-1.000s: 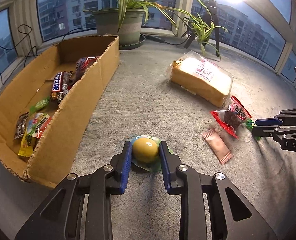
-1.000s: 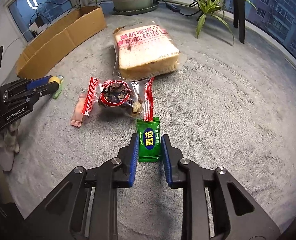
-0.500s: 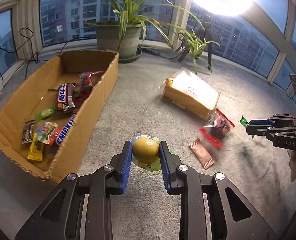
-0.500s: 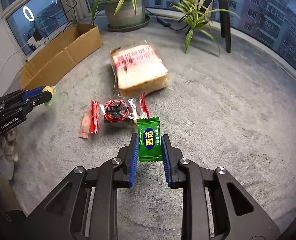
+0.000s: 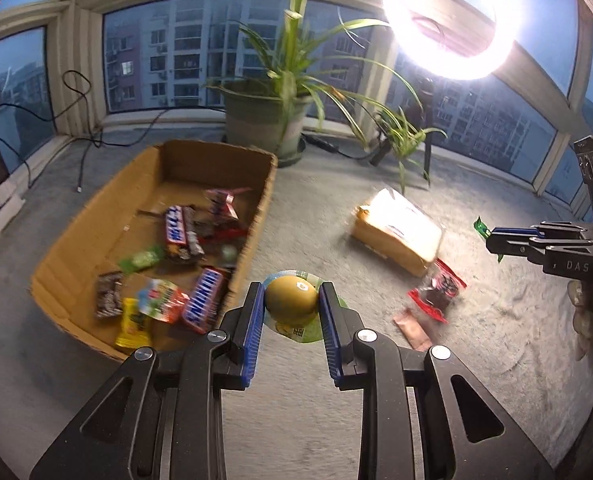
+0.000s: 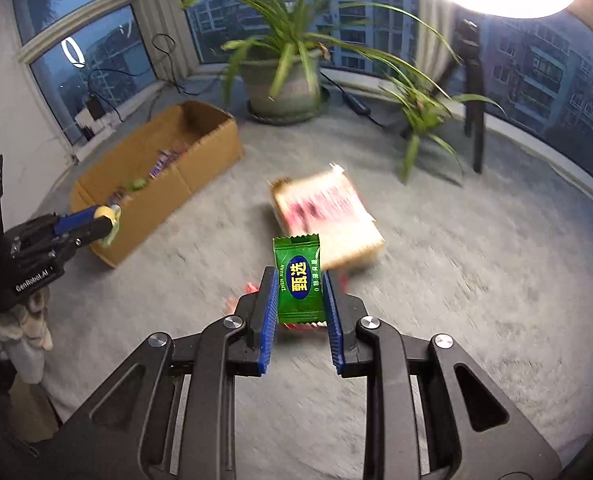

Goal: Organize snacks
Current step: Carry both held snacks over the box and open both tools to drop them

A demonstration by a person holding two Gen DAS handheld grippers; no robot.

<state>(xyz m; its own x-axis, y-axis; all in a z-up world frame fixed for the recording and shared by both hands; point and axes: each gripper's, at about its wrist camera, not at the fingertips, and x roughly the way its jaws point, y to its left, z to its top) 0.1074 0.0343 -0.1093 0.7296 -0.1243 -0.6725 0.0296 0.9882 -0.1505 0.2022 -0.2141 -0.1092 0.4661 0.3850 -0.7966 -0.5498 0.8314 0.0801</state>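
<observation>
Round yellow snack in a green-rimmed wrapper (image 5: 291, 305) is clamped between left gripper (image 5: 290, 312) fingers; open brown cardboard box (image 5: 256, 216) lies ahead-left. Flat green foil candy sachet (image 6: 299, 280) is pinched by right gripper (image 6: 299, 300), edge-on. Risk: the ball could be squeezed out; the thin sachet could slip.

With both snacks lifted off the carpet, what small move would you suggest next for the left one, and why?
Probably carry the left hand-held gripper a little further left, over the cardboard box. It is shut on the yellow ball snack, which hangs just outside the box's right wall, while other snacks lie inside.
</observation>
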